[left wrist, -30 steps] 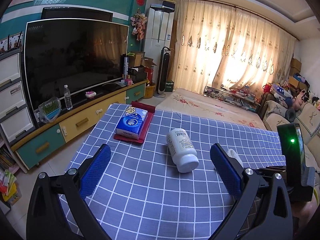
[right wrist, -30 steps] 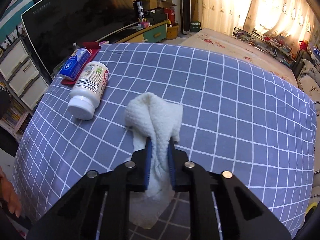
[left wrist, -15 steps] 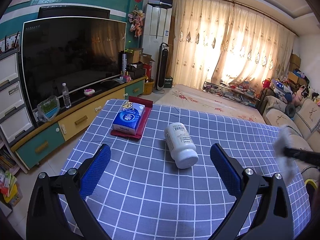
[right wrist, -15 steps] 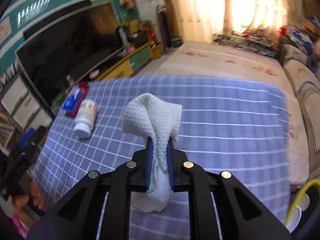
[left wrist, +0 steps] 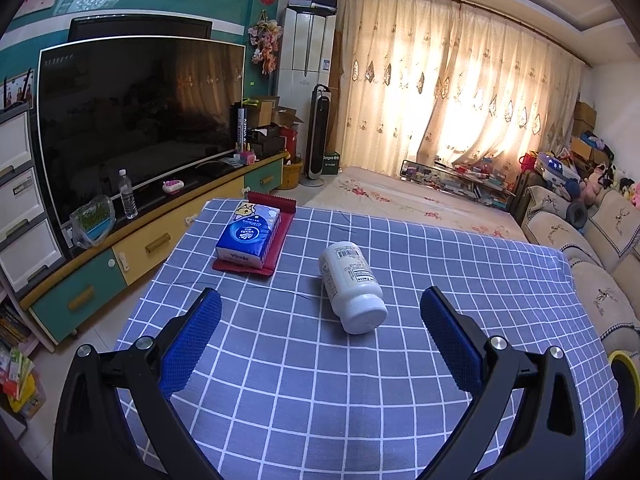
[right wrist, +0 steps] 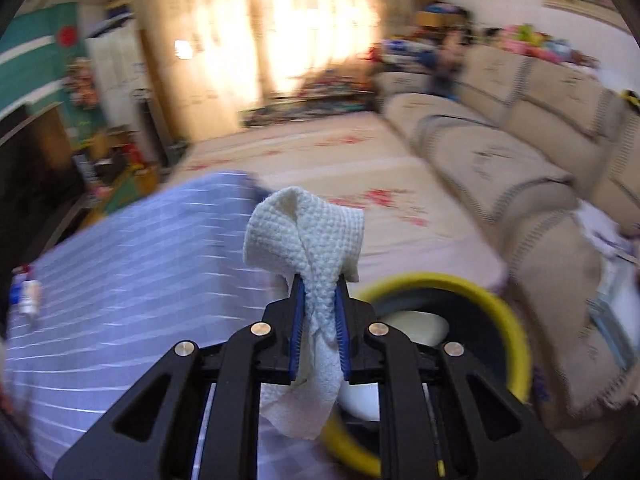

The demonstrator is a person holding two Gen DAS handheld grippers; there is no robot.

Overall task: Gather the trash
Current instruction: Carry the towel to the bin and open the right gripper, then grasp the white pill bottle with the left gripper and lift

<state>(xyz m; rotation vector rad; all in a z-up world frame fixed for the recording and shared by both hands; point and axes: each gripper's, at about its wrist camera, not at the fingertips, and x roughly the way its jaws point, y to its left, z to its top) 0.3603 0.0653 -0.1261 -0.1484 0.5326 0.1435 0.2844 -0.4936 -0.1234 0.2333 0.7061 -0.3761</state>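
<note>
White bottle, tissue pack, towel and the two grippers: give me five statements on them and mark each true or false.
1. The white bottle lies on its side on the checked tablecloth. True.
2. The left gripper is shut on the bottle. False: its jaws stand wide open, one on each side, and touch nothing.
3. The right gripper is shut on a white paper towel. True.
4. The blue tissue pack sits straight on the tablecloth. False: it rests on a red mat.
5. The yellow-rimmed bin beyond the right gripper has a lid on. False: its top is open, with something white inside.
</note>
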